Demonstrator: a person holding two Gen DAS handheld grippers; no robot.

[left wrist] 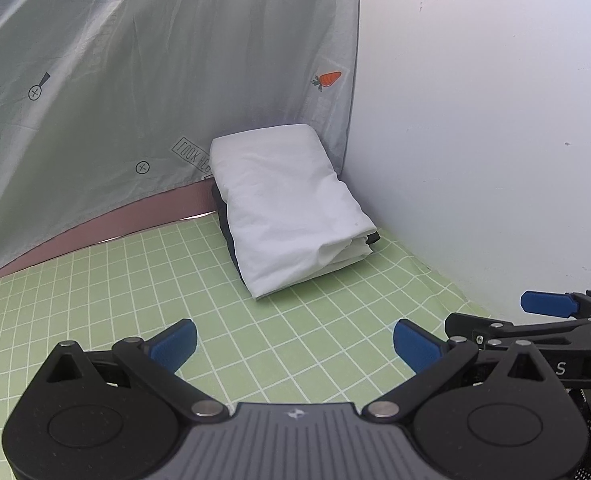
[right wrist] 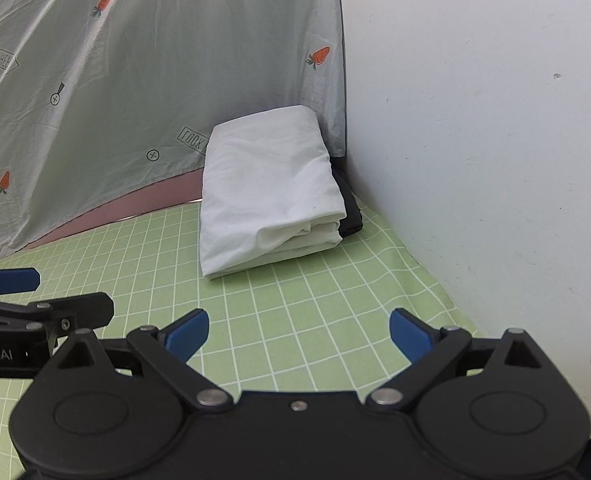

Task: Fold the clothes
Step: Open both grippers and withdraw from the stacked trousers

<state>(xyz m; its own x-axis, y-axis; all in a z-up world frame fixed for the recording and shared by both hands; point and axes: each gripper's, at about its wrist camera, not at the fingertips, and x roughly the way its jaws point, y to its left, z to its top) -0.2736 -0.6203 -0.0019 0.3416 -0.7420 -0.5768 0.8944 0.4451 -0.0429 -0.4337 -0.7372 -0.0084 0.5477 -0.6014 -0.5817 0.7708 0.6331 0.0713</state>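
A folded white garment lies on top of a folded dark garment in the far corner of the green checked surface. My left gripper hovers in front of the stack, open, with nothing between its blue pads. My right gripper stands beside it, also open and empty, short of the stack. Each view catches the other gripper at its edge: the right one at the right of the left wrist view, the left one at the left of the right wrist view.
A grey curtain with carrot prints hangs behind the stack. A white wall closes the right side. A pink strip runs under the curtain's hem.
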